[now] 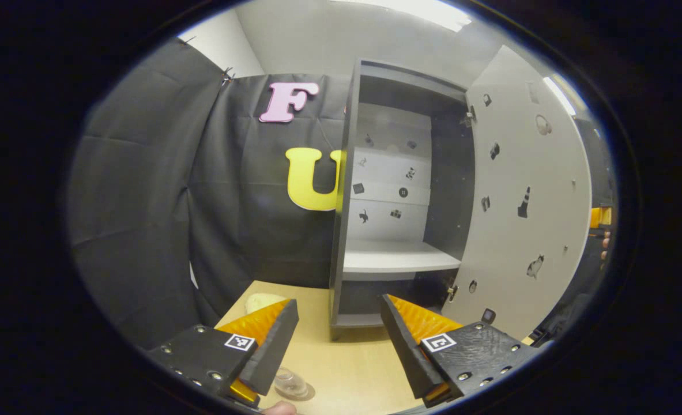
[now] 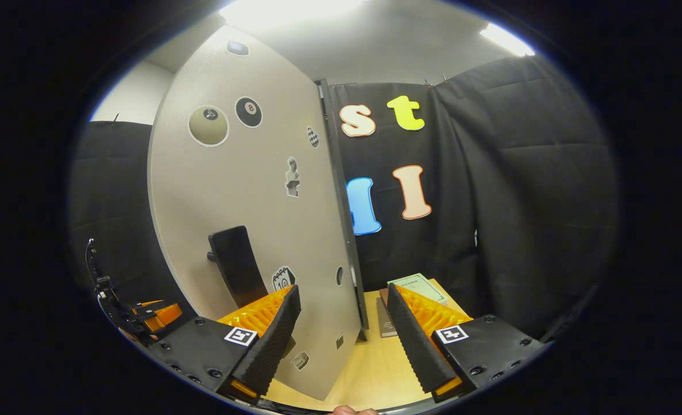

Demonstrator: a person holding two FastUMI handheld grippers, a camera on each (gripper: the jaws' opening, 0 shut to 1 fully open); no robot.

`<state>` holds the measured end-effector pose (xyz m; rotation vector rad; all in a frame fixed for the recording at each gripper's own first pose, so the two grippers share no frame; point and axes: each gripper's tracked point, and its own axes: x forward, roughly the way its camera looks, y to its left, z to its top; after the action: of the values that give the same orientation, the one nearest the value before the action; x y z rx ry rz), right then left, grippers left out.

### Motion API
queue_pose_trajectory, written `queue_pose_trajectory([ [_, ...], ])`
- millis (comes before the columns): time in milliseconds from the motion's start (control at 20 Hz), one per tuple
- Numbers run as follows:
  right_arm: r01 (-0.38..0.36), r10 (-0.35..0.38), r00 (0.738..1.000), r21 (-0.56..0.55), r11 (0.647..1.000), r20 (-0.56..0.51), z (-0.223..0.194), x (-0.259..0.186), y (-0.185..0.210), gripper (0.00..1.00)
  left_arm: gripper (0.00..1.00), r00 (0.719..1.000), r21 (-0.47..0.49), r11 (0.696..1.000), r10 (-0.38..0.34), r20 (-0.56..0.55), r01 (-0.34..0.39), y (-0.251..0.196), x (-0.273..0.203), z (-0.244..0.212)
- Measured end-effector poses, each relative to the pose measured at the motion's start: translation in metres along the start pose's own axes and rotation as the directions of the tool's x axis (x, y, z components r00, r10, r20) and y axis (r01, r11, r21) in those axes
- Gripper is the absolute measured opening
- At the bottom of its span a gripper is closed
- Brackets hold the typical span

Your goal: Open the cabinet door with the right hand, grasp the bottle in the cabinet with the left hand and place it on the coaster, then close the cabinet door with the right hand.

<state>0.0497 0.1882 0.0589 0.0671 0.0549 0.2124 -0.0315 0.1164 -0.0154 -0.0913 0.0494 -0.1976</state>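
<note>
The grey cabinet (image 1: 395, 259) stands open in the left gripper view, its shelves bare. Its door (image 1: 525, 202) is swung out to the right. My left gripper (image 1: 338, 301) is open in front of the cabinet's base, holding nothing. A clear bottle (image 1: 290, 383) stands low between its fingers, near the left one, on what looks like a round coaster (image 1: 306, 395). In the right gripper view the door (image 2: 248, 190) shows its sticker-covered outer face and black handle (image 2: 234, 265). My right gripper (image 2: 343, 288) is open, with the door's free edge between its fingers.
A pale rounded object (image 1: 263, 301) lies on the wooden table (image 1: 352, 369) left of the cabinet. Books (image 2: 418, 288) lie on the table beyond the door. A hand (image 1: 605, 245) shows past the door's edge. The left gripper (image 2: 156, 314) appears behind the door.
</note>
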Motion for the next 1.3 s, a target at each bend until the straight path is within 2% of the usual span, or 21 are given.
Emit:
queue_pose_trajectory([
  [250, -0.073, 0.073, 0.997, 0.027, 0.997, -0.009, -0.008, 0.016, 0.043, 0.97, 0.86, 0.996, 0.02, 0.996, 0.086, 0.023, -0.087, 0.048, -0.013, 0.005],
  [400, -0.127, 0.127, 0.992, 0.045, 0.991, -0.013, -0.012, 0.029, 0.066, 0.96, 0.86, 0.994, 0.022, 0.994, 0.109, 0.021, -0.109, 0.065, -0.017, 0.005],
  [600, -0.177, 0.179, 0.981, 0.034, 0.984, -0.075, -0.026, 0.051, 0.095, 0.97, 0.88, 0.996, 0.016, 0.996, 0.088, 0.034, -0.089, 0.075, -0.017, 0.008],
  [750, -0.221, 0.222, 0.972, 0.019, 0.975, -0.078, -0.021, 0.062, 0.119, 0.97, 0.89, 0.997, 0.032, 0.997, 0.068, 0.027, -0.069, 0.079, -0.011, 0.008],
  [850, -0.245, 0.244, 0.967, -0.01, 0.969, -0.073, -0.02, 0.075, 0.134, 0.97, 0.86, 0.997, 0.061, 0.996, 0.064, 0.038, -0.066, 0.084, -0.008, 0.015],
  [1000, -0.272, 0.268, 0.959, -0.029, 0.962, -0.09, -0.027, 0.083, 0.157, 0.97, 0.89, 0.998, 0.058, 0.997, 0.046, 0.048, -0.049, 0.087, -0.005, 0.019],
  [1100, -0.253, 0.25, 0.966, -0.037, 0.967, -0.069, -0.026, 0.088, 0.156, 0.97, 0.87, 0.998, 0.018, 1.0, 0.021, 0.055, -0.022, 0.089, -0.006, 0.017],
  [1200, -0.22, 0.218, 0.974, -0.042, 0.975, -0.054, -0.024, 0.086, 0.146, 0.97, 0.89, 0.999, -0.012, 1.0, 0.0, 0.055, 0.0, 0.092, -0.002, 0.014],
  [1300, -0.166, 0.164, 0.985, -0.048, 0.985, -0.043, -0.024, 0.086, 0.128, 0.96, 0.89, 0.997, -0.02, 0.999, -0.031, 0.076, 0.032, 0.088, -0.003, 0.02],
])
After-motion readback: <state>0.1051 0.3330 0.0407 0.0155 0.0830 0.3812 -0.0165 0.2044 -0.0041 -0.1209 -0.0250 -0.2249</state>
